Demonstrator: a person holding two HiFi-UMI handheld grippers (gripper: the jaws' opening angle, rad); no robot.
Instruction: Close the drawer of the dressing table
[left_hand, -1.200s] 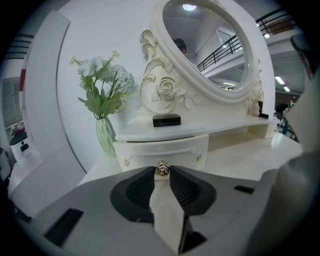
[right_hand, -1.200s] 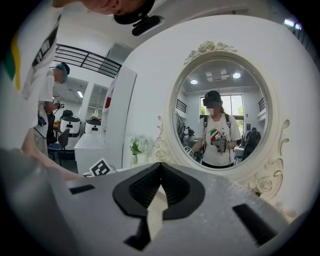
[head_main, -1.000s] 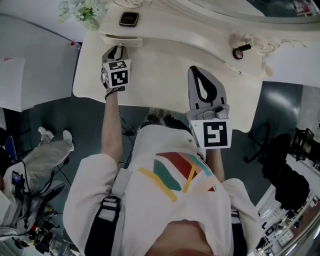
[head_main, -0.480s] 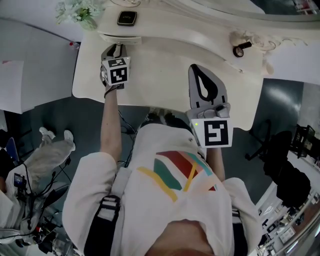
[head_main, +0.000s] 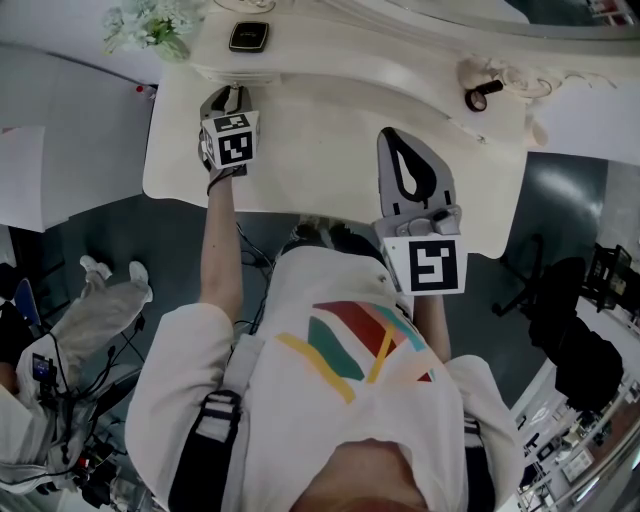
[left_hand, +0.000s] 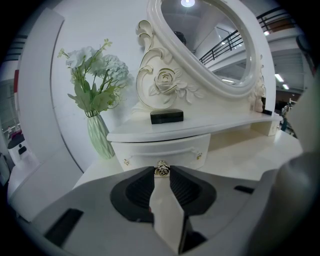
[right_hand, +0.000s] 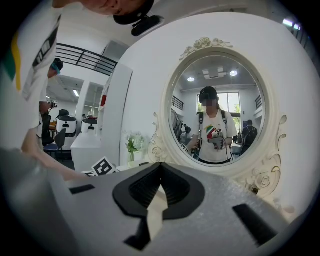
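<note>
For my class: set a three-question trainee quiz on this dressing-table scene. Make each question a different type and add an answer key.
1. True or false: the jaws of the right gripper stand wide apart.
2. What sits between the jaws of the left gripper? A) the gold knob of the drawer; B) a flower stem; C) nothing.
3. Short answer: what lies on the shelf above the drawer?

Key: 1. False, they are together with nothing in them. 2. A. 3. A small black box.
</note>
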